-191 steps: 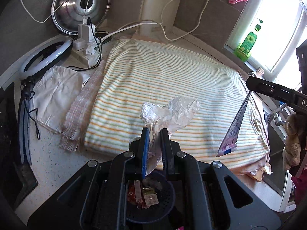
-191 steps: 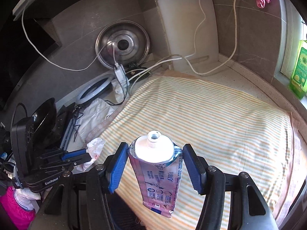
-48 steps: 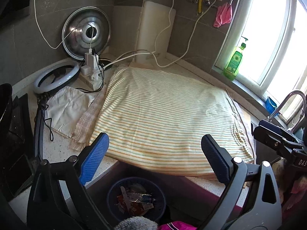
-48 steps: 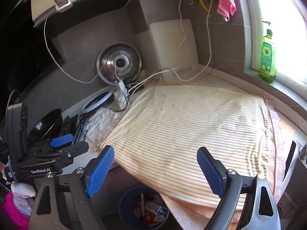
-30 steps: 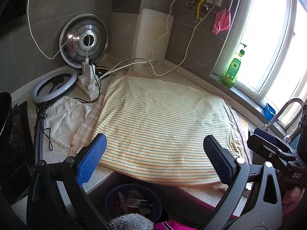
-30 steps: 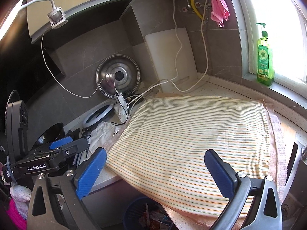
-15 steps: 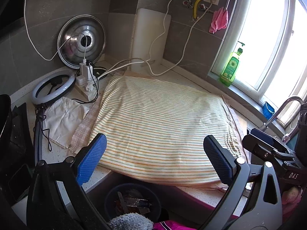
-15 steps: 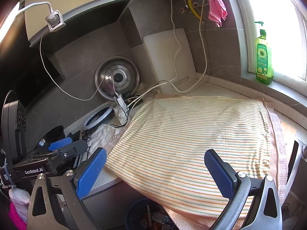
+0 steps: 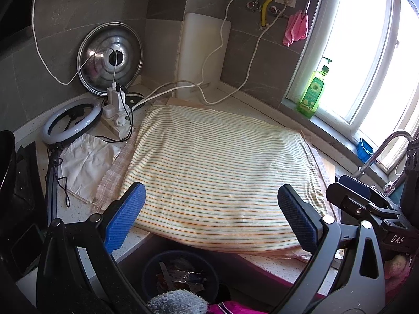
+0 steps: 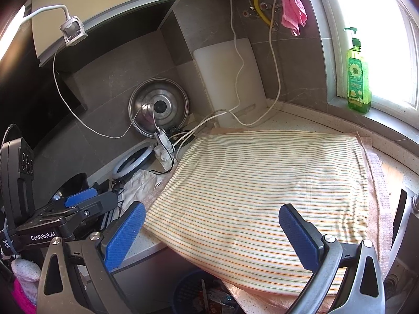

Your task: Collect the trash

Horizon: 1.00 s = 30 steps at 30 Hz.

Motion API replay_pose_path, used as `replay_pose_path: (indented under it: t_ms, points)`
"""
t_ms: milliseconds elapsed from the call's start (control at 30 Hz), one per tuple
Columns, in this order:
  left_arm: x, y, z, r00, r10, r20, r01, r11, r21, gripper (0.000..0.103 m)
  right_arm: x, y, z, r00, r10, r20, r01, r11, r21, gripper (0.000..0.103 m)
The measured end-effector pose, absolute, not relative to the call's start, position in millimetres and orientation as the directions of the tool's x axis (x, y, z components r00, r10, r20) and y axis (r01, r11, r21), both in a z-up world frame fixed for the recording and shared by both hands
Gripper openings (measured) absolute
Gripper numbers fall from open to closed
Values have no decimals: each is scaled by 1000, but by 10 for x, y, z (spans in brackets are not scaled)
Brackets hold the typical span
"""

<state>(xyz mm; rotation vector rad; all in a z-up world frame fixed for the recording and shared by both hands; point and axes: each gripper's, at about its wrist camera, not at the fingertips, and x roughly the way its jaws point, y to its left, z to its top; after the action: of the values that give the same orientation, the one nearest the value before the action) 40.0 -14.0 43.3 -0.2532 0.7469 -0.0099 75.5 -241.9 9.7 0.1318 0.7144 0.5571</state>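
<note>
Left gripper [image 9: 210, 214], black frame with blue ribbed pads, spread wide with nothing between the fingers, held above the near edge of a speckled white countertop [image 9: 78, 209]. Right gripper [image 10: 212, 231], same build, likewise gaping and empty, hanging over the same edge from further right; also seen as a black clamp at the right border of the left wrist view.

Below the counter lip, a dark blue round plastic bin [image 9: 180, 274] on the floor, holding the collected trash [image 9: 183, 278]: crumpled foil and paper wrappers, too small to tell apart. Same bin half hidden beneath the cloth overhang in the right wrist view [image 10: 193, 290].

Spread flat over most of the counter, a cream cloth with thin orange and green stripes [image 9: 217, 172], bare on top, its front edge draped past the counter rim. Left of it, a crumpled white paper sheet [image 9: 83, 159], touching a pink checked cloth strip [image 9: 115, 172]. Further back, a white ring light [image 9: 70, 123], a white power strip with chargers plugged in [image 9: 115, 107], and a round steel pot lid [image 9: 110, 57] leaning on the grey tiled wall. Beside the lid, a white plastic cutting board [image 9: 201, 57] upright in the corner. On the windowsill, a green dish soap bottle [image 9: 311, 91]. Above, a pink rag [image 9: 296, 27] hanging near a wall socket. At far right, a curved metal tap [image 9: 387, 144].
</note>
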Motion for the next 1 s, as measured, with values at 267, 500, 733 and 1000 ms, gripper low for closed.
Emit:
replay_pose_path:
  t_ms: [267, 500, 733, 1000]
  points:
    - [389, -141, 441, 735, -100, -670, -79, 970, -231, 102, 746, -2426, 100, 615, 527, -587, -439, 847, 300, 103]
    - [380, -147, 443, 735, -98, -671, -83, 969, -233, 102, 726, -2434, 98, 614, 528, -587, -437, 846, 304, 103]
    - [381, -149, 442, 735, -97, -671, -82, 970, -230, 102, 699, -2439, 103, 615, 530, -585, -434, 846, 310, 103]
    - [351, -156, 443, 734, -103, -671, -80, 968, -236, 102, 698, -2434, 95, 610, 536, -584, -430, 843, 324, 103]
